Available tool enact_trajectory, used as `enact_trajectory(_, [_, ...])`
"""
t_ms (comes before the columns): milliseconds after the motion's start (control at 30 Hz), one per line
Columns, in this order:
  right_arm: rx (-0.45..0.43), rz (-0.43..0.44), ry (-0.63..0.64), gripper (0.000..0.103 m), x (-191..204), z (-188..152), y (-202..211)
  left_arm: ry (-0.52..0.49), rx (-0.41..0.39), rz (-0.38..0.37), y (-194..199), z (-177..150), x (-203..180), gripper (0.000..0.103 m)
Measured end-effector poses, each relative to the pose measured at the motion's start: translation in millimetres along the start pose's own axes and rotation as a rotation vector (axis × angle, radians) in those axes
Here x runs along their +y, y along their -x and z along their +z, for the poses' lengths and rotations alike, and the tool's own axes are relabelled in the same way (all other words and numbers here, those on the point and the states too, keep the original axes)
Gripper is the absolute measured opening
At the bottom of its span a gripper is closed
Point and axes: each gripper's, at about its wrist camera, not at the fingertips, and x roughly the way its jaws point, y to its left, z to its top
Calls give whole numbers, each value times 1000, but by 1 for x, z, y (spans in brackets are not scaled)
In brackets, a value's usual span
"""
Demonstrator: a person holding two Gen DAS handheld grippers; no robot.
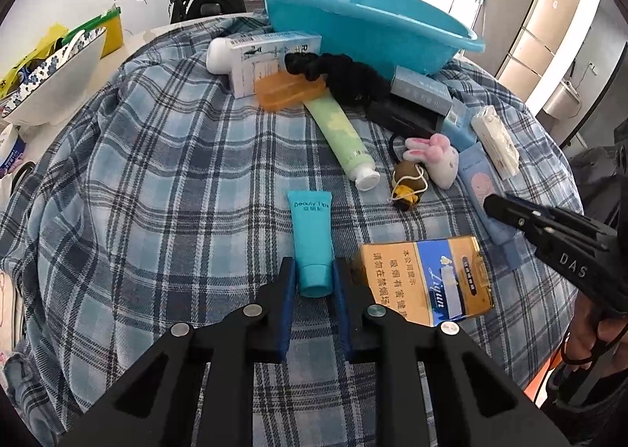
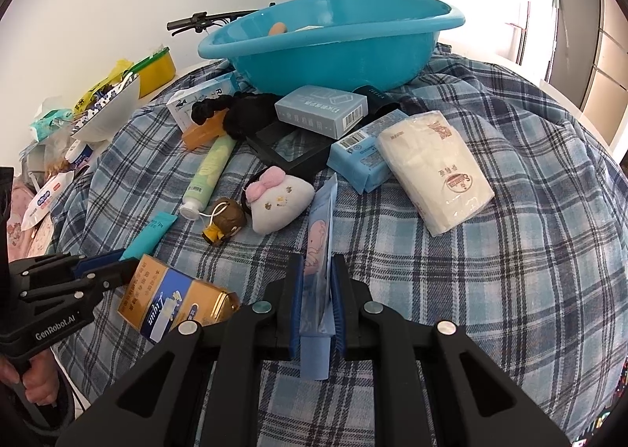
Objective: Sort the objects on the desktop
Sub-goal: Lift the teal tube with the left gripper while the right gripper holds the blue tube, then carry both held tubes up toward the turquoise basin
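Left gripper (image 1: pixel 314 270) jaws straddle the teal Beauty Tips tube (image 1: pixel 312 239) cap, contact uncertain. Right gripper (image 2: pixel 317 282) jaws clamp a thin blue sachet (image 2: pixel 320 227) short of the blue basin (image 2: pixel 325 42); the rounded cap may slip free.

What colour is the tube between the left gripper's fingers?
Teal tube, white lettering; clearest in the left wrist view.

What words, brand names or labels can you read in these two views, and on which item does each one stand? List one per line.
"Beauty Tips": teal tube between the left gripper fingers.
"Liqun": gold and blue carton.
"DAS": right gripper body, seen from the left wrist view.
"GenRobot.AI": left gripper body, right wrist view.
Chinese print on the carton, box barcodes and tissue pack lettering: too small or blurred.
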Motion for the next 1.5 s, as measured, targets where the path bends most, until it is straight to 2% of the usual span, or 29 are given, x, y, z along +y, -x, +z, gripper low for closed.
enact_trajectory(600, [-5, -19, 63, 13, 8, -10, 2, 0, -130, 39, 32, 8, 1, 20])
enact_trajectory(833, [-8, -29, 68, 13, 9, -14, 4, 0, -162, 27, 39, 9, 0, 20])
enact_trajectory(900, [-20, -40, 45, 13, 7, -13, 6, -1, -171, 27, 41, 9, 0, 20])
enact_trajectory(1067, [-57, 11, -39, 12, -6, -6, 17, 2, -193, 28, 46, 12, 1, 20])
enact_trajectory(1267, [-106, -18, -48, 12, -7, 2, 30, -2, -201, 28, 46, 16, -2, 20])
enact_trajectory(1500, [-113, -35, -20, 12, 1, 8, 30, -25, -226, 58, 45, 19, -6, 20])
